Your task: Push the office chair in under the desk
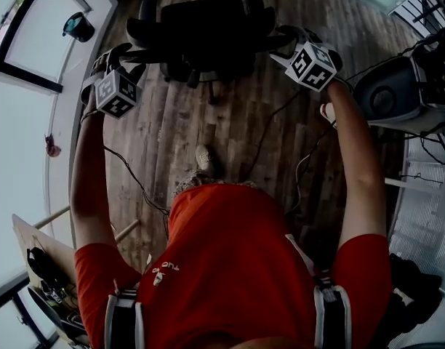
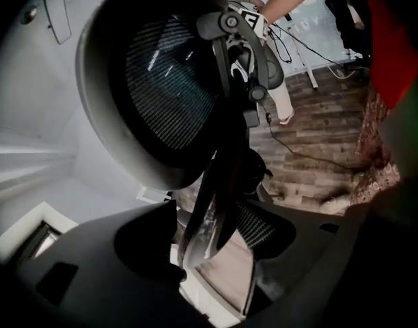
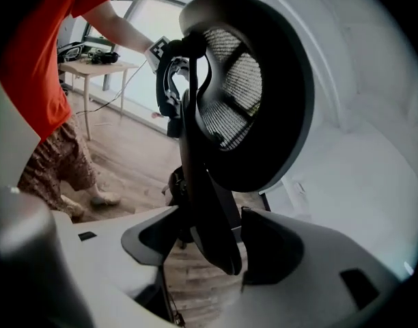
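The black office chair (image 1: 201,31) stands on the wooden floor at the top of the head view, its back toward me. My left gripper (image 1: 126,55) is at the back's left edge and my right gripper (image 1: 282,42) at its right edge. In the left gripper view the mesh backrest (image 2: 161,80) fills the frame, and my left gripper (image 2: 212,231) stands open with the chair's dark back support between the jaws, gaps showing on both sides. The right gripper view shows the backrest (image 3: 243,87) from the other side. My right gripper (image 3: 209,238) is likewise open around the support.
Black cables (image 1: 135,180) trail over the floor behind the chair, near my foot (image 1: 204,158). A grey machine (image 1: 390,93) stands at the right. A wooden table (image 1: 33,253) with loose items sits at the lower left. A white surface (image 1: 26,137) runs along the left.
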`<state>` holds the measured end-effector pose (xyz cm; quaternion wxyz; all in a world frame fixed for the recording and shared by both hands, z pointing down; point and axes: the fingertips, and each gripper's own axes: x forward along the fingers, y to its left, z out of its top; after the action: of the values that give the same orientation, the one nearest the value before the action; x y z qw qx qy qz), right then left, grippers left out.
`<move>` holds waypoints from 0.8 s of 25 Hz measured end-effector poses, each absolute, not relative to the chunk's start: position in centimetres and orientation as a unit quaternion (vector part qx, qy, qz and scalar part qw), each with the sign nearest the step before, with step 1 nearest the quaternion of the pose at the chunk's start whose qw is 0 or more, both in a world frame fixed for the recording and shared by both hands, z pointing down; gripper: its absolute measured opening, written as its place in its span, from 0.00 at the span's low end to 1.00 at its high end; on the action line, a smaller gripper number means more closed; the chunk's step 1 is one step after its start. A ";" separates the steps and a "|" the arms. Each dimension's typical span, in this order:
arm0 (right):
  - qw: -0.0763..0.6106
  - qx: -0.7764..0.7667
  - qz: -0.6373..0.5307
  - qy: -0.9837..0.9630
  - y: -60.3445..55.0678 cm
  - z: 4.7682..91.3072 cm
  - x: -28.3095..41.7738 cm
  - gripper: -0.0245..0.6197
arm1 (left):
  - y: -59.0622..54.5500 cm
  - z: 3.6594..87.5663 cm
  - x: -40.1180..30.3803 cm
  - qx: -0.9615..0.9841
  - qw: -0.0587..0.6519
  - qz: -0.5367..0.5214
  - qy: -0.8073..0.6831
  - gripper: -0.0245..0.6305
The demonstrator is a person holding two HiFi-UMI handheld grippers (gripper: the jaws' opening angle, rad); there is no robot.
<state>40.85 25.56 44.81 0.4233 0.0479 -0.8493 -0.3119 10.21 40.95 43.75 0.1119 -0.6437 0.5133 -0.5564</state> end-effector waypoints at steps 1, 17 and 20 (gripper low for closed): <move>0.432 0.041 -0.313 -0.845 25.2 45.3 40.6 0.46 | 40.6 44.2 9.9 -0.642 0.112 -0.566 0.504 0.44; 0.496 -0.024 -0.333 -0.801 22.5 50.0 37.3 0.35 | 36.0 47.9 9.0 -0.657 0.145 -0.596 0.437 0.30; 0.495 -0.037 -0.355 -0.792 22.4 50.0 37.3 0.29 | 35.8 47.9 8.9 -0.657 0.158 -0.599 0.429 0.27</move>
<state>37.34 22.39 50.02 0.4954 -0.0372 -0.7919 -0.3551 8.94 35.81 47.87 0.1577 -0.6573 0.4287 -0.5994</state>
